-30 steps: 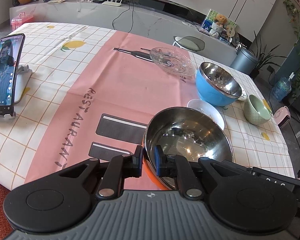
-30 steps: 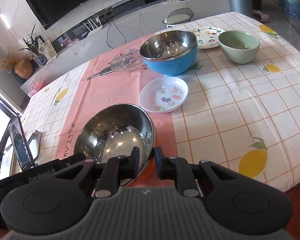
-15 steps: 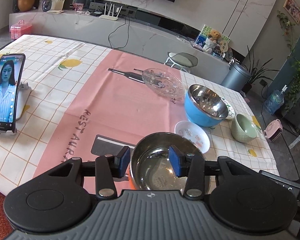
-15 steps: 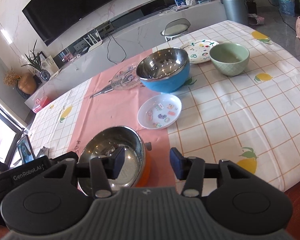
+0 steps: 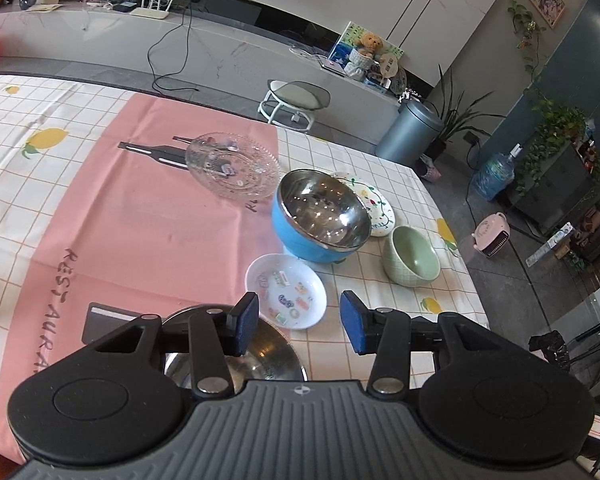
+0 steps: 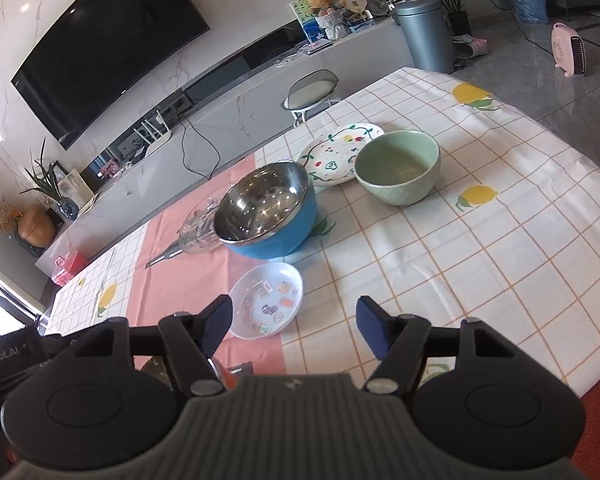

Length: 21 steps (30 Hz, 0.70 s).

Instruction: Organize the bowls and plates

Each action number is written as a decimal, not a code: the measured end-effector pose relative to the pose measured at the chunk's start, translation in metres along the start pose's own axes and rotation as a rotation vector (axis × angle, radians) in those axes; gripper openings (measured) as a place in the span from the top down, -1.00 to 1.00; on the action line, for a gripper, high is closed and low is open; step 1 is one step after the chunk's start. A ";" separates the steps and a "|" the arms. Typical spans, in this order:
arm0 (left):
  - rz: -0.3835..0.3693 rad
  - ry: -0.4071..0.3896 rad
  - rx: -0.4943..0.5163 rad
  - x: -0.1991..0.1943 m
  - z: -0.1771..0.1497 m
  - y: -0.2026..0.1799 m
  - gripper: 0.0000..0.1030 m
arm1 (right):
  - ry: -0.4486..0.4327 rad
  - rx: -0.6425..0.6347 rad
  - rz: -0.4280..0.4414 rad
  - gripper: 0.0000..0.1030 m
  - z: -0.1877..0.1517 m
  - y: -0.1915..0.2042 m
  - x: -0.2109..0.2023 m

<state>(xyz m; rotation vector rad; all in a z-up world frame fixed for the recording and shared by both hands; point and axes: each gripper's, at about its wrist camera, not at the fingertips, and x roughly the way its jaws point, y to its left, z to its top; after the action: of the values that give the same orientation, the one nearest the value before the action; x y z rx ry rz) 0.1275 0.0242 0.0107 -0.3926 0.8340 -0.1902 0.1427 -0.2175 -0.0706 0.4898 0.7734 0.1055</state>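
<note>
The steel bowl with an orange outside (image 5: 260, 356) rests on the table at the near edge, mostly hidden under my left gripper (image 5: 298, 326). That gripper's jaws are opening with nothing between them. My right gripper (image 6: 296, 326) is opening too and is also empty; only a sliver of the orange bowl (image 6: 228, 378) shows below its left finger. Just ahead lies a small white sticker plate (image 5: 286, 290) (image 6: 266, 300). Beyond it stand a blue steel-lined bowl (image 5: 320, 216) (image 6: 266, 208), a green bowl (image 5: 412, 256) (image 6: 396, 166), a patterned white plate (image 5: 376, 208) (image 6: 338, 154) and a glass plate (image 5: 232, 166) (image 6: 198, 226).
A pink and checked tablecloth (image 5: 120, 220) covers the table; its edge drops off at the right (image 6: 580, 168). Off the table's far side stand a stool (image 5: 294, 98) and a grey bin (image 5: 410, 130). A pink heater (image 6: 570, 50) sits on the floor.
Both grippers were shut on the rim of the steel bowl; they have let go, spread their jaws and drawn back and upward. The bowl stays on the table beneath them.
</note>
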 end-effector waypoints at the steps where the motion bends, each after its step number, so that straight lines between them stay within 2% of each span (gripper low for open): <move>1: -0.003 0.003 0.003 0.003 0.004 -0.002 -0.01 | -0.004 0.002 -0.004 -0.32 0.004 -0.003 0.002; 13: -0.008 0.049 0.001 0.068 0.062 -0.023 -0.01 | -0.052 0.051 -0.047 -0.02 0.062 -0.038 0.047; 21: 0.092 0.121 -0.053 0.131 0.085 -0.002 0.03 | 0.011 0.076 -0.002 0.02 0.081 -0.038 0.097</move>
<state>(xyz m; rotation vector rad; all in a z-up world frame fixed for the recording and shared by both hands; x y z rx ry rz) 0.2779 0.0037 -0.0268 -0.3943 0.9757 -0.1076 0.2654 -0.2558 -0.1014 0.5610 0.7904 0.0776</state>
